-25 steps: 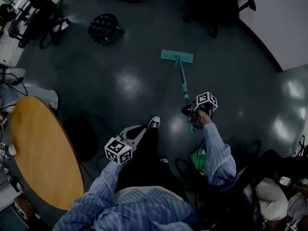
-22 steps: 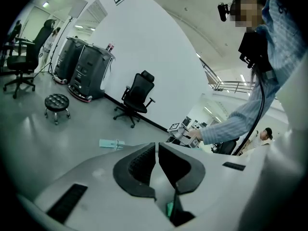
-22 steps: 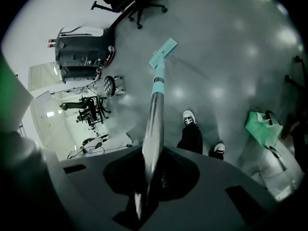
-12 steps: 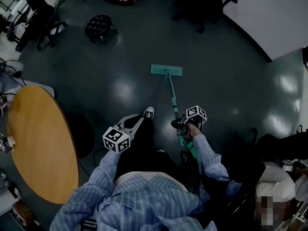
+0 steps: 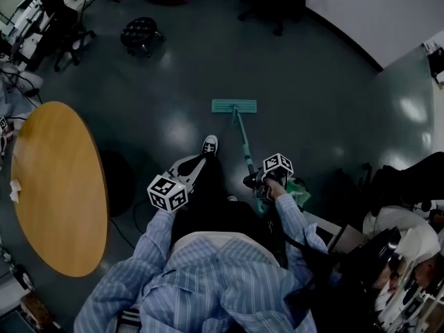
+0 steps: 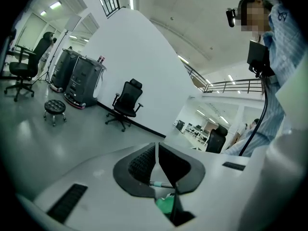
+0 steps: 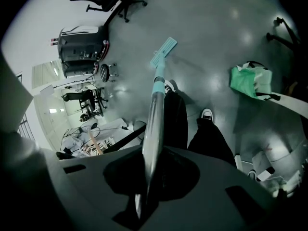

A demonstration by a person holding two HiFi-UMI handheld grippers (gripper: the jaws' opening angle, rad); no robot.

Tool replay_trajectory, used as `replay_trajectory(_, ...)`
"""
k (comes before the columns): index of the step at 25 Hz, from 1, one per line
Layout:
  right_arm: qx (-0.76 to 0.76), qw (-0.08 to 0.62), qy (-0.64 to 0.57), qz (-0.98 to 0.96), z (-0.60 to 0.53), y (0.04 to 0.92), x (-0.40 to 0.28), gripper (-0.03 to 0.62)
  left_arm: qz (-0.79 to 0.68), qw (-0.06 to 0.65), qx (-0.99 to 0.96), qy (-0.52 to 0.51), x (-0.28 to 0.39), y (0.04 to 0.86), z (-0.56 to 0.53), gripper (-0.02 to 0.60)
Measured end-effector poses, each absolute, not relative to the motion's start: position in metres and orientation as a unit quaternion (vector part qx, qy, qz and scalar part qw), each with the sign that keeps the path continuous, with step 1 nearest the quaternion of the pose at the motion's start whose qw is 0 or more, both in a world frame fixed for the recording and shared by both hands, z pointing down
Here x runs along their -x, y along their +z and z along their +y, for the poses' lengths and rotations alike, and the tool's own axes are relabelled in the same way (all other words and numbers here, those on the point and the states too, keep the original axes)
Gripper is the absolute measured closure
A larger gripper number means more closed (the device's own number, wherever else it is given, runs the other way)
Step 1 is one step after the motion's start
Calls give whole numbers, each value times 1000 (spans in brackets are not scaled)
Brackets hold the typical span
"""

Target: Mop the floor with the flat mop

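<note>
The flat mop has a teal head (image 5: 234, 106) lying flat on the dark floor just ahead of the person's shoe (image 5: 209, 145). Its handle (image 5: 245, 148) slants back to my right gripper (image 5: 259, 180), which is shut on it. In the right gripper view the handle (image 7: 154, 124) runs out from between the jaws of the right gripper (image 7: 144, 186) to the mop head (image 7: 163, 52). My left gripper (image 5: 193, 166) hangs over the person's leg, away from the mop. In the left gripper view the left gripper (image 6: 157, 165) has its pads closed together with nothing between them.
A round wooden table (image 5: 55, 186) stands at the left. A black stool (image 5: 139, 30) and an office chair (image 5: 277, 5) are at the far side. A green bag (image 5: 298, 189) lies beside the right gripper. A white wall (image 5: 374, 12) closes the upper right.
The mop head now lies closer to the person's shoe than a second ago. The right gripper has come left and nearer the body with the handle. The left gripper has kept its place.
</note>
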State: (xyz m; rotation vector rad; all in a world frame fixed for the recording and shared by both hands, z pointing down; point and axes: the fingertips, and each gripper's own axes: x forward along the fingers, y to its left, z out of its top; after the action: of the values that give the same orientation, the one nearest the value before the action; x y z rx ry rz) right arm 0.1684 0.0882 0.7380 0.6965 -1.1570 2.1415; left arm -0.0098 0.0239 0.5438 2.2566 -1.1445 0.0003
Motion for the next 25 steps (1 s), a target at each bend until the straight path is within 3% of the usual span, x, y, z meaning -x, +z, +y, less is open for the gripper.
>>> replay_trajectory(13, -254, 303, 814, -425, 222, 724, -180, 536, -438, 301, -847, 1, 1, 519, 135, 556)
replay_trajectory(25, -261, 285, 829, -404, 284, 704, -143, 536, -401, 289, -870, 3, 30, 499, 154, 555)
